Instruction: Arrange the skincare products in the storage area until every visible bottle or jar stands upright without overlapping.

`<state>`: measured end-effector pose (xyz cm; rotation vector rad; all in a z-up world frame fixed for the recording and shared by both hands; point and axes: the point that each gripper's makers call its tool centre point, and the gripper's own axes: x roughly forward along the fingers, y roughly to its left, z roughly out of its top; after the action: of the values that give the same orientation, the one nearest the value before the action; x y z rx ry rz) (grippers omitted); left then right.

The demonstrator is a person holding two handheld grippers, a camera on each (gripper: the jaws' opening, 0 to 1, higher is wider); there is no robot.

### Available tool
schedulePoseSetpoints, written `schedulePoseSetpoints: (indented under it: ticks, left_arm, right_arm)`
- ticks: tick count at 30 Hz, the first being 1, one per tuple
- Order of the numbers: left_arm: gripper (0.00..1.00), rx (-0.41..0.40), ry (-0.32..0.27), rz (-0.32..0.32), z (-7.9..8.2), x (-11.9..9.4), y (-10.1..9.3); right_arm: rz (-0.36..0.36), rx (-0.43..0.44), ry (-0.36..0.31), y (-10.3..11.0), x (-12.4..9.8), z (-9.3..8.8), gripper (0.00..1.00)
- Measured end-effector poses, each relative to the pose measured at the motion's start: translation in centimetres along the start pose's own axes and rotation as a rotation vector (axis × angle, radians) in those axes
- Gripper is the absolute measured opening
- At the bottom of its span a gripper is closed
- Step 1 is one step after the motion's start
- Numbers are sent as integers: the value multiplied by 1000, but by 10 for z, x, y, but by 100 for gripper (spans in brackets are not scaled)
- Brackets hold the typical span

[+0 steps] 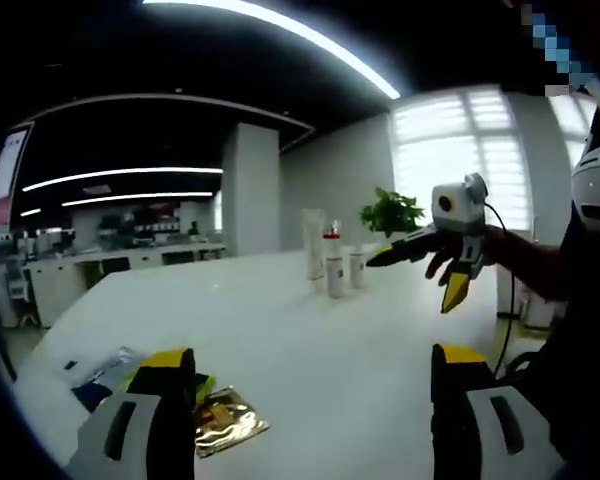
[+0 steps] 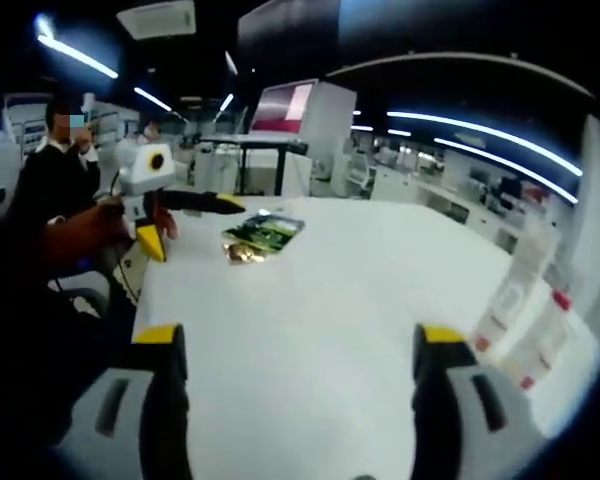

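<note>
A big white desk (image 1: 280, 330) with a smooth, shiny top fills the room's middle. Far across it in the left gripper view stand three bottles close together: a tall white tube (image 1: 313, 243), a white bottle with a red cap (image 1: 334, 264), and a short white jar (image 1: 356, 268). All three stand up straight, and a green plant (image 1: 391, 212) sits behind them. In the right gripper view the same bottles (image 2: 525, 320) look blurry at the right edge. Near the left gripper (image 1: 310, 410) lie some flat packets: a crinkly gold one (image 1: 227, 420) and a green one (image 1: 202, 385). Nothing stands between the gripper and the bottles. The left gripper is spread wide and grips nothing. The right gripper (image 2: 300, 400) is also spread wide with nothing in it; it floats in the air near the bottles, held by a hand (image 1: 470, 255). A person in dark clothes (image 2: 58, 175) stands behind the desk.
</note>
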<state>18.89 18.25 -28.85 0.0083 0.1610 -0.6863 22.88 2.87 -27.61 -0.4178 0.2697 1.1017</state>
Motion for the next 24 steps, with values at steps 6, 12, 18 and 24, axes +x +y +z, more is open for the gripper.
schedulePoseSetpoints:
  ticks: [6,12,18,24]
  left_arm:
    - [100,-11,10,43,-4,-13,10]
    - [100,-33,27,100,-10,-28,24]
    - [99,-55,32,142,-13,-38,35]
    - [99,-66,42,173,-15,-45,44]
  right_arm:
    - [34,-18,0,7,14,7,93]
    - [65,-27,-3,12,27,13,93]
    - [102,-41,0,19,41,19,92]
    - [134,-54,-2,23,54,26,92]
